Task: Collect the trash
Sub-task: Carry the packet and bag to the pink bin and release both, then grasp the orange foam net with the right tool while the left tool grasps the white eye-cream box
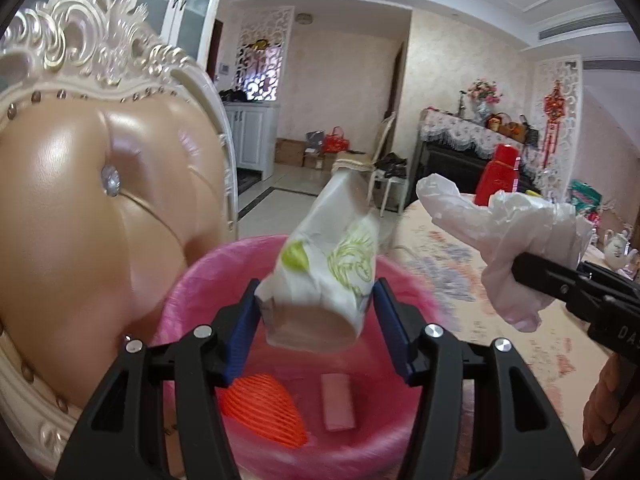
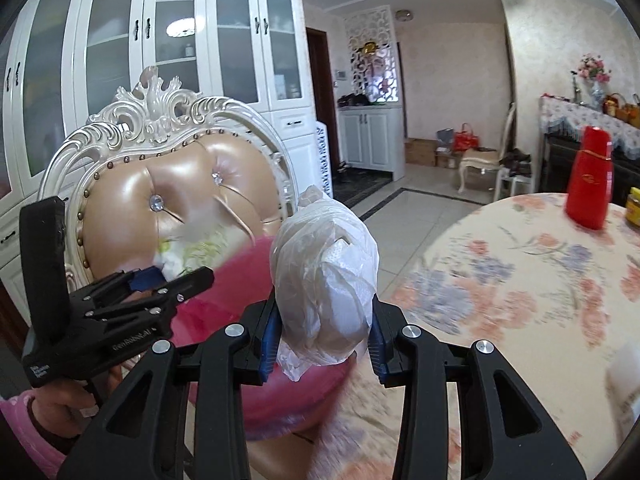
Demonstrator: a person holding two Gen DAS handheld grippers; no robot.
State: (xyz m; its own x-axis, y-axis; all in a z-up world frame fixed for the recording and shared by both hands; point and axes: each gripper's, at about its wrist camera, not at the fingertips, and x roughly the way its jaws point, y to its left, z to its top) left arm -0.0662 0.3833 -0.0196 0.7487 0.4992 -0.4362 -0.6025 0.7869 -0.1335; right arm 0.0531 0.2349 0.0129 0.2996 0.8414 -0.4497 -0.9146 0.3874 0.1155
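My left gripper point(image 1: 318, 320) is shut on a white paper wrapper with green print point(image 1: 328, 264) and holds it above the pink-lined trash bin point(image 1: 192, 284). The bin holds an orange foam net point(image 1: 262, 410) and a pink strip point(image 1: 339, 402). My right gripper point(image 2: 322, 332) is shut on a crumpled clear plastic bag point(image 2: 324, 264), just right of the bin point(image 2: 236, 276). In the left wrist view the right gripper point(image 1: 516, 272) shows at right with the bag point(image 1: 516, 220). In the right wrist view the left gripper point(image 2: 172, 276) shows at left with the wrapper point(image 2: 188, 252).
An ornate chair with a tan padded back point(image 1: 100, 208) stands behind the bin, also in the right wrist view point(image 2: 168, 196). The round table with a floral cloth point(image 2: 520, 280) lies to the right, bearing a red bottle point(image 2: 592, 178). White cabinets point(image 2: 160, 40) line the back wall.
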